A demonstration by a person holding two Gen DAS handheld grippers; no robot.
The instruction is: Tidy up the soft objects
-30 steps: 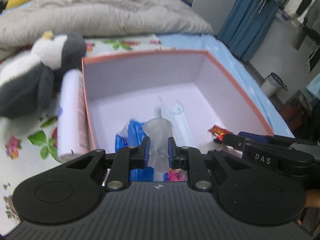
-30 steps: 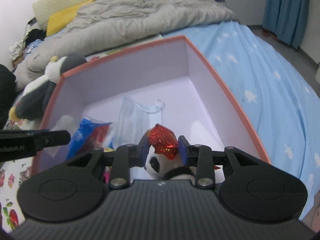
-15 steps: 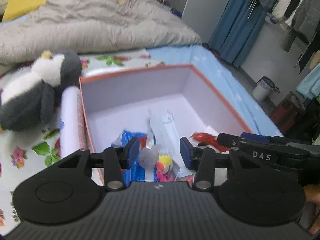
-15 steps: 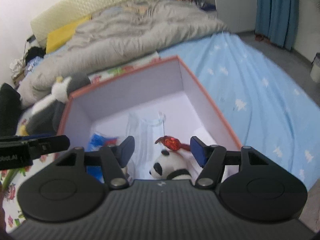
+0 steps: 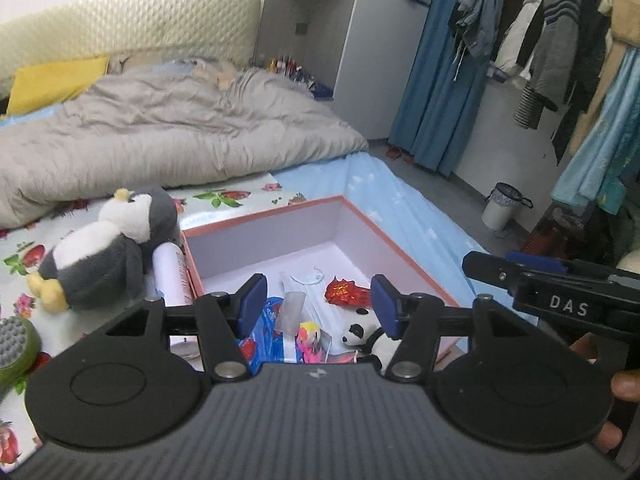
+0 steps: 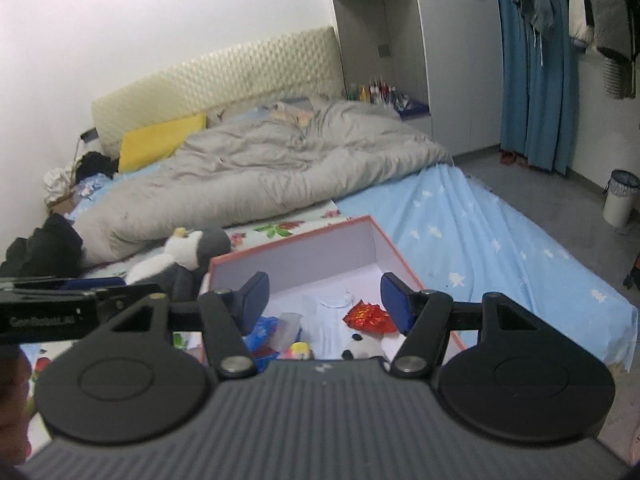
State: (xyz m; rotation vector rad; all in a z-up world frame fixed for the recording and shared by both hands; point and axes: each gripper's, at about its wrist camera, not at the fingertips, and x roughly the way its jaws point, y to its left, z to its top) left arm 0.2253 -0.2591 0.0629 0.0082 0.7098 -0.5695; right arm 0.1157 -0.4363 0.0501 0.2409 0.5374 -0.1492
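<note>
Both tongs lifted back from box [image 5: 362, 220], left gripper [image 5: 318, 304] and right gripper [image 6: 324, 294] spread, empty, red foil piece [image 6: 368, 316] dropped beside panda toy [image 5: 360, 332] below.

You have the pink-rimmed open cardboard box [image 5: 362, 222] on the bed near its right edge. In the box, the crinkled red foil wrapper [image 5: 346, 291] lies behind the small panda plush [image 5: 358, 330], the blue plastic packet [image 5: 266, 330] to their left. Outside the box's left wall the white cylindrical tube [image 5: 172, 274] lies alongside, the grey-and-white penguin plush [image 5: 106, 252] beyond it.

Spread jaws above filled box [image 6: 394, 251]
</note>
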